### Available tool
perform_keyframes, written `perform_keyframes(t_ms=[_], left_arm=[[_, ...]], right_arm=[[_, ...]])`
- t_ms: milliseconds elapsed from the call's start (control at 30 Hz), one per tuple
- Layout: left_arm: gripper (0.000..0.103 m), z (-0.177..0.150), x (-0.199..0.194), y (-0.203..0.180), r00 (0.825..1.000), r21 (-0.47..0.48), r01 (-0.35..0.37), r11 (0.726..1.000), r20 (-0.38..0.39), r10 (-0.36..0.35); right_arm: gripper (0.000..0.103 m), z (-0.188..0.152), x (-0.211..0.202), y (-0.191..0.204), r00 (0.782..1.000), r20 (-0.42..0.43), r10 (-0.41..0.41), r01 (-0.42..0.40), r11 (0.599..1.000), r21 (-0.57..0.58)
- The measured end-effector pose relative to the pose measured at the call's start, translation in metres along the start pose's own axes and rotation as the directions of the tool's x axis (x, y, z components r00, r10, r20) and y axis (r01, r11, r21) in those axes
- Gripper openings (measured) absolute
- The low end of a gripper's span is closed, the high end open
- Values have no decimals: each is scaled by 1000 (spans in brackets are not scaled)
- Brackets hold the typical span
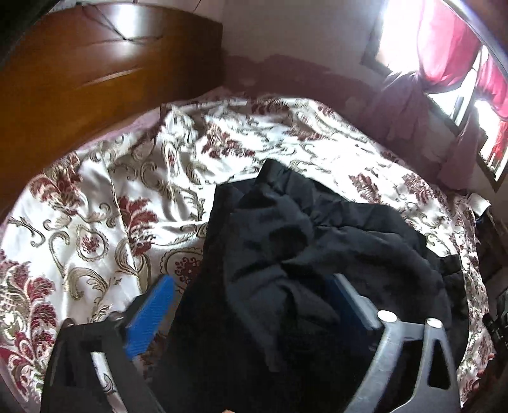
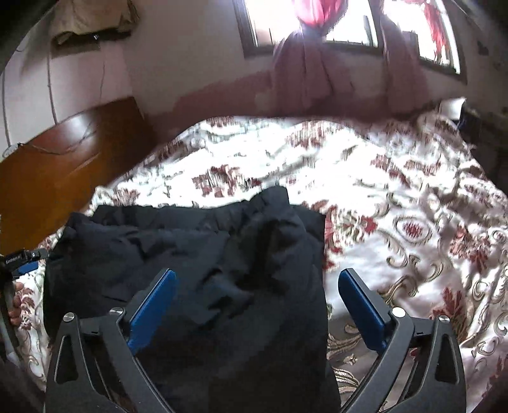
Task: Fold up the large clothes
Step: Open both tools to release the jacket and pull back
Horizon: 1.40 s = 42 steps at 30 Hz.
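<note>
A black garment (image 1: 301, 254) lies rumpled on the bed, bunched into soft ridges and creases. Its far edge rises in a gathered peak, while one long side (image 2: 320, 286) runs fairly straight. The cloth is dark, matte and plain.

A home bedroom is shown. A bed (image 1: 95, 203) is covered by a cream floral bedspread (image 2: 397, 197); a polished wooden headboard (image 1: 79, 73) is set at its end, and beyond it a window (image 2: 349, 22) is hung with red curtains (image 1: 444, 41).
</note>
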<state>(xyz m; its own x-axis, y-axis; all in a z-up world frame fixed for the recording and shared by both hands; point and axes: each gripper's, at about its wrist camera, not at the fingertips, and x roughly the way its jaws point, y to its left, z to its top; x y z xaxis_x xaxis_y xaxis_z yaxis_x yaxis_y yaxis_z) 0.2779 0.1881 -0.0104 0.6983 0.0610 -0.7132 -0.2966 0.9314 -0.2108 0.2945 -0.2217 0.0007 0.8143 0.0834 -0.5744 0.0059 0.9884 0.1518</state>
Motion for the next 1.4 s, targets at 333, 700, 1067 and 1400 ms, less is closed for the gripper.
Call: perform_keyframes(t_ms=[333,700,1067,1400], left_arm=[[103,-24,-66,-37,985,92,27,995,166,-42],[103,-68,-122,-53,962,98,42,994,263,-67],[103,-103,-164,-70,945,165,16,986,319,-69],[103,-124,-196,-80,922,240,-26,970,381,-69]], right_arm=[[102,-11,-54,18,986,165,25,-26,1000,7],[102,-36,-110,33,968,242,63,-54,998,-46],[102,-50,-145,43,952,288,100,-91,995,-42],[102,-72,-170,52,940,301,158,-154,987,-38]])
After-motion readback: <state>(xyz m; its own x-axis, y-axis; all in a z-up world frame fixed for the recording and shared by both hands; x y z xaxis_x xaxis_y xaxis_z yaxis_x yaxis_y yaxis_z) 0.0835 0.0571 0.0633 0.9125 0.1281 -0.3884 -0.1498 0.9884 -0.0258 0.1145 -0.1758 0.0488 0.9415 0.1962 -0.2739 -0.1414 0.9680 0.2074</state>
